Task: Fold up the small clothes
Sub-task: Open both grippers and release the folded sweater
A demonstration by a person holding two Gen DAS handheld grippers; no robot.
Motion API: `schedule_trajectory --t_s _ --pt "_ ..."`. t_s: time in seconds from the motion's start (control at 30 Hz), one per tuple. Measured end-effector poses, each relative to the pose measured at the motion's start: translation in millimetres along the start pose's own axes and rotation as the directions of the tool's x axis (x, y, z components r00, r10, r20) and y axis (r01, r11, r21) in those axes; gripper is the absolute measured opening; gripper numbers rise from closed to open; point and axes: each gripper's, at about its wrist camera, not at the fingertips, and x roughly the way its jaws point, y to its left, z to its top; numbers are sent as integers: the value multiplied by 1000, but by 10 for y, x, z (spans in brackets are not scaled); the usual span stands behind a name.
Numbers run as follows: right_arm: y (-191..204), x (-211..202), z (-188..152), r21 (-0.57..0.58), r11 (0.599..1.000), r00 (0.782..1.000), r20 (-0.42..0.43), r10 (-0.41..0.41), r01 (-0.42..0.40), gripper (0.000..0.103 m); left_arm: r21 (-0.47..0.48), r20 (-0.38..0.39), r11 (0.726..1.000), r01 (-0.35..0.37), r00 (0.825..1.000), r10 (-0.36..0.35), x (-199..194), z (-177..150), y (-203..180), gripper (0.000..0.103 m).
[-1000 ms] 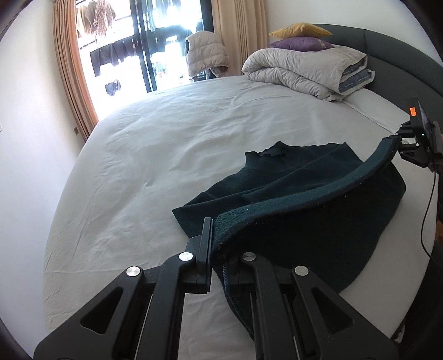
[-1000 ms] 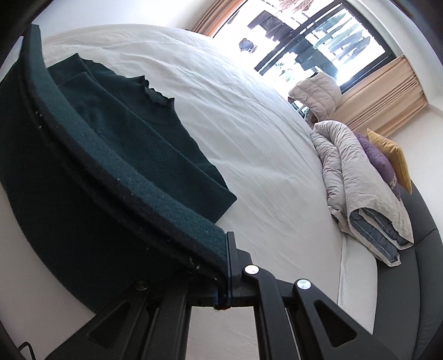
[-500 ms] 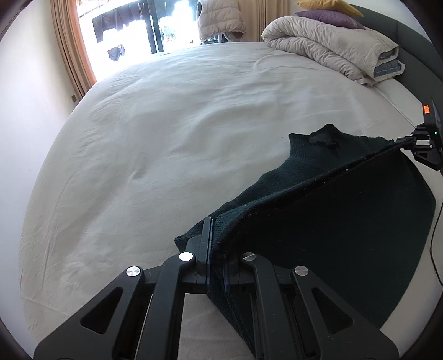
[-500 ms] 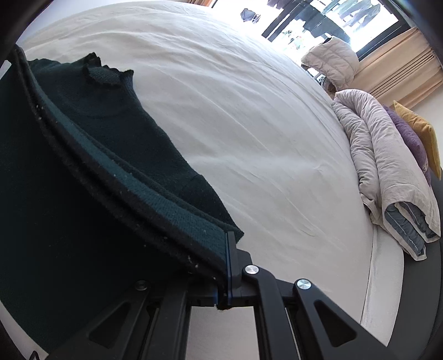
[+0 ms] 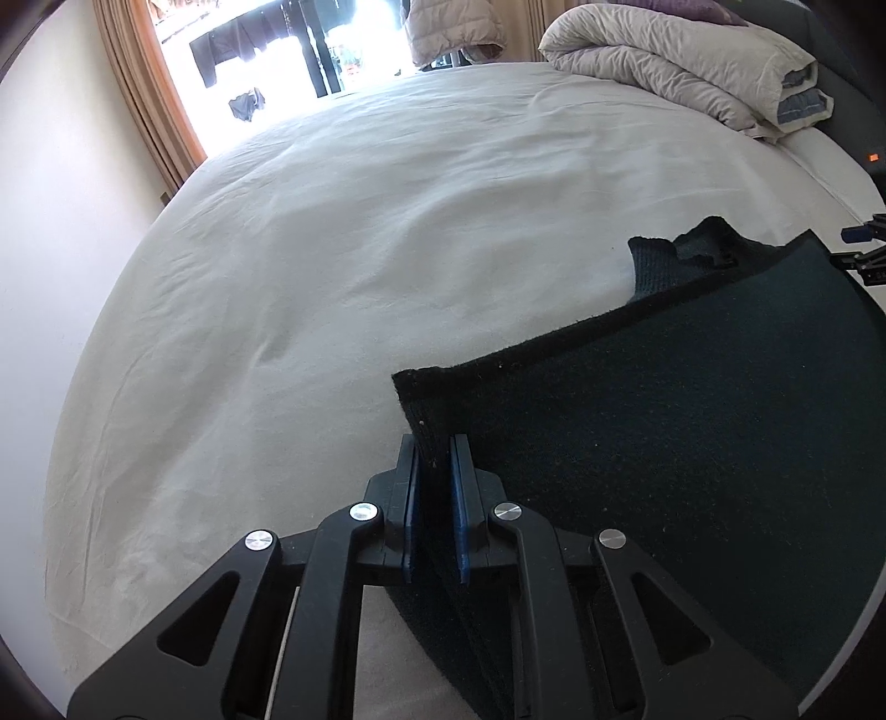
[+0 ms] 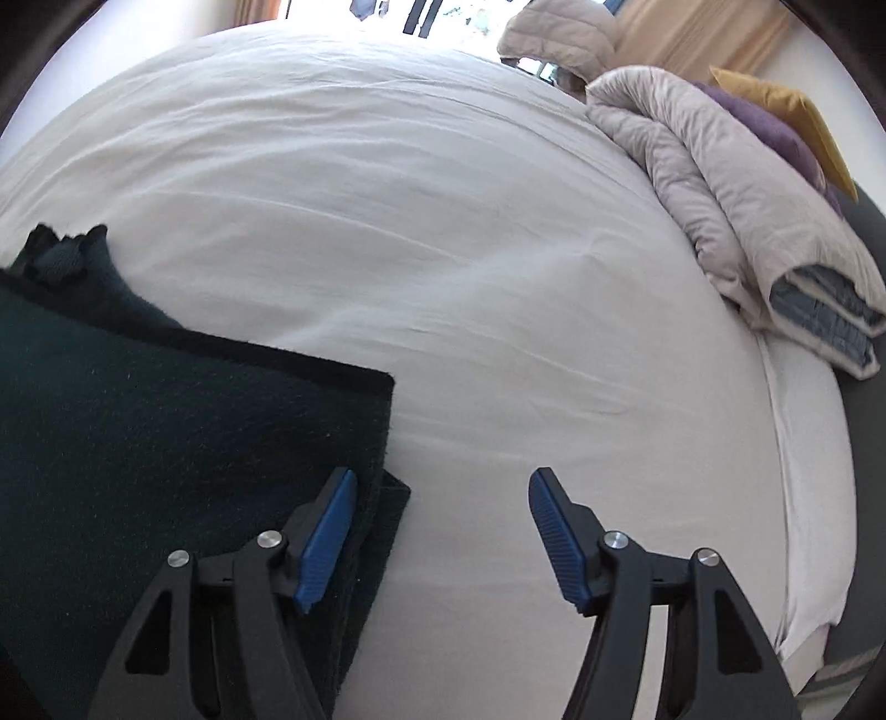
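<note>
**Dark sweater folded over on bed, 1 corner freed, 1 corner gripped**

Seen on a white bed (image 5: pixel 343 232): a dark green knit sweater (image 5: pixel 692 432), doubled over on itself at the near edge, collar poking out past the folded layer. Left gripper (image 5: pixel 432 459) nearly closed, fingers pinching the sweater's near-left corner. Right gripper (image 6: pixel 437 498) spread wide, holding nothing, left finger (image 6: pixel 329 531) resting on the sweater's right edge. Judged: 1 fold laid down, left corner not yet let go; further folding and smoothing probably left. Off to the far right: a rolled grey duvet (image 6: pixel 747 210), purple and yellow pillows (image 6: pixel 786 122), a puffy jacket (image 5: pixel 448 22) by the bright window (image 5: pixel 288 50). Nothing lying in the way on the sheet.
</note>
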Motion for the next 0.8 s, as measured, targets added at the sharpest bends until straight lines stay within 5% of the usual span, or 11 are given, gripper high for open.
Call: schedule_trajectory --t_s 0.13,0.2,0.27,0.37,0.43,0.5,0.63,0.7,0.8 --pt "-108 -22 -28 73 997 1000 -7 11 -10 69 -17 11 999 -44 999 45 -56 13 92 16" --pt "-163 -47 -21 108 994 1000 -13 -28 30 70 -49 18 997 -55 998 56 -88 32 176 28" --pt "-221 -86 -39 155 985 997 -19 -73 75 70 -79 44 990 -117 992 121 -183 34 265 60" --pt "-257 -259 -63 225 970 995 33 -97 87 70 -138 95 971 -198 973 212 -353 49 400 67" --pt "-225 -404 -73 264 964 994 95 -55 28 71 -176 126 969 -173 972 197 -488 72 437 67" --pt "-138 -522 -80 284 951 982 173 69 -117 71 -195 167 969 -151 969 184 -663 93 397 67" --pt "197 -551 -105 254 871 897 258 358 -421 70 -174 213 985 -2 976 40 -829 92 146 67" --pt "368 -482 -136 242 844 871 251 422 -478 70 -133 188 990 34 982 -8 -734 66 -46 67" --pt "513 -290 -211 257 849 885 197 422 -462 70 -91 119 996 5 993 6 -459 -18 -233 67"
